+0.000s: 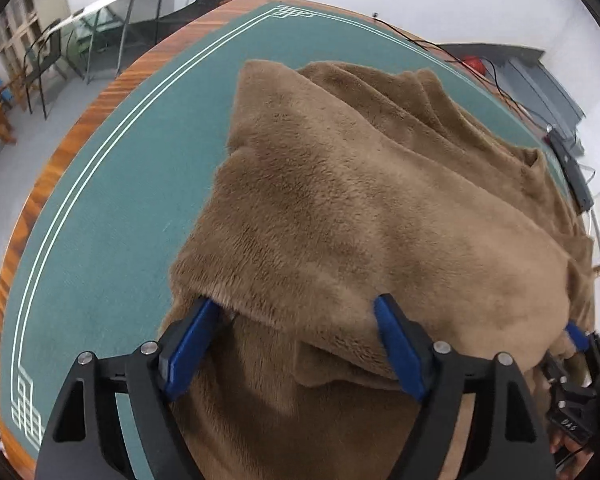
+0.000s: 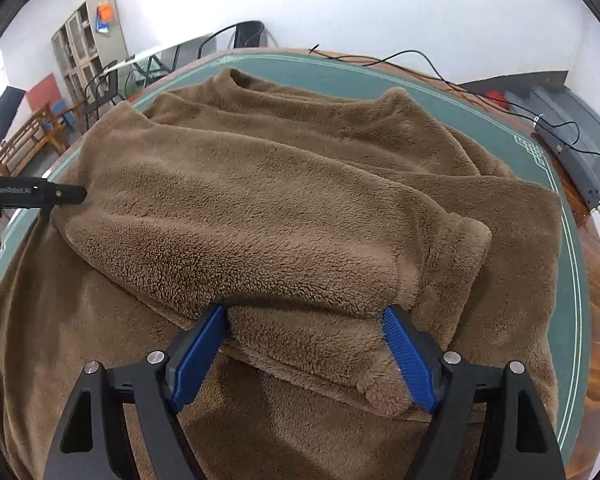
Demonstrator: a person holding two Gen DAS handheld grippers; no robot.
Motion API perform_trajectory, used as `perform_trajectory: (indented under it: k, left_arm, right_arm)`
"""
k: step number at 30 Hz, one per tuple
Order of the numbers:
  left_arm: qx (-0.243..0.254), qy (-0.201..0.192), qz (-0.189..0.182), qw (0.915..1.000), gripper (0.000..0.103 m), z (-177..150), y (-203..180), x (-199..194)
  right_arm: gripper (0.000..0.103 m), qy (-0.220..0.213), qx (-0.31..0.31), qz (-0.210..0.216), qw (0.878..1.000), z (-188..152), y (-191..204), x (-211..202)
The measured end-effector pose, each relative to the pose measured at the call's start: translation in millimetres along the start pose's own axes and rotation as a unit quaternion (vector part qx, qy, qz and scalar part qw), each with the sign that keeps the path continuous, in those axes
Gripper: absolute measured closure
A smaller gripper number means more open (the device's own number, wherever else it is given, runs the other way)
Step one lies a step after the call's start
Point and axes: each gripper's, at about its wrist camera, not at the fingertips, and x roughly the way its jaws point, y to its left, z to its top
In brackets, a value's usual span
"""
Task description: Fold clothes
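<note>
Right wrist: "QenRobot.AI" on left gripper (image 2: 76,196)

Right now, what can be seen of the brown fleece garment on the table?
The brown fleece garment is a plush, long-pile top lying on the green table mat. A round neckline shows at its far end, and a sleeve with a ribbed cuff is folded across the body. Layers overlap with soft creases, so it is partly folded. Both the left gripper and right gripper stand open at its near folded edges, not clamping it.
</note>
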Motion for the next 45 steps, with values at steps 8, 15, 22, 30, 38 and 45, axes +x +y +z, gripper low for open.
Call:
perform_trajectory:
  k: [8, 15, 22, 30, 38, 45]
  left_arm:
    - [-0.030, -0.002, -0.008, 0.9995, 0.020, -55.1, -0.8, -42.5]
    - [-0.022, 0.028, 0.006, 0.9994, 0.020, -125.5, -19.3, -39.4]
    - [-0.028, 0.024, 0.035, 0.9987, 0.020, -160.4, -25.0, -43.1]
    - [-0.044, 0.021, 0.050, 0.9975, 0.020, -179.4, -23.4, -48.5]
    - [-0.059, 0.015, 0.053, 0.9968, 0.020, -184.8, -26.1, -53.0]
    - [-0.061, 0.017, 0.059, 0.9963, 0.020, -183.6, -33.5, -49.6]
  right_arm:
    - [0.021, -0.020, -0.018, 0.058, 0.998, -13.6, 24.1, -46.7]
    - [0.020, 0.049, -0.055, 0.086, 0.994, -55.8, 47.0, -21.8]
    - [0.009, 0.042, -0.102, 0.072, 0.991, -75.8, 58.1, -22.6]
    - [0.001, 0.035, -0.107, 0.067, 0.991, -82.6, 63.8, -22.5]
    - [0.001, 0.049, -0.086, 0.088, 0.991, -79.1, 60.1, -28.8]
    - [0.001, 0.039, -0.055, 0.119, 0.991, -77.3, 48.6, -49.4]
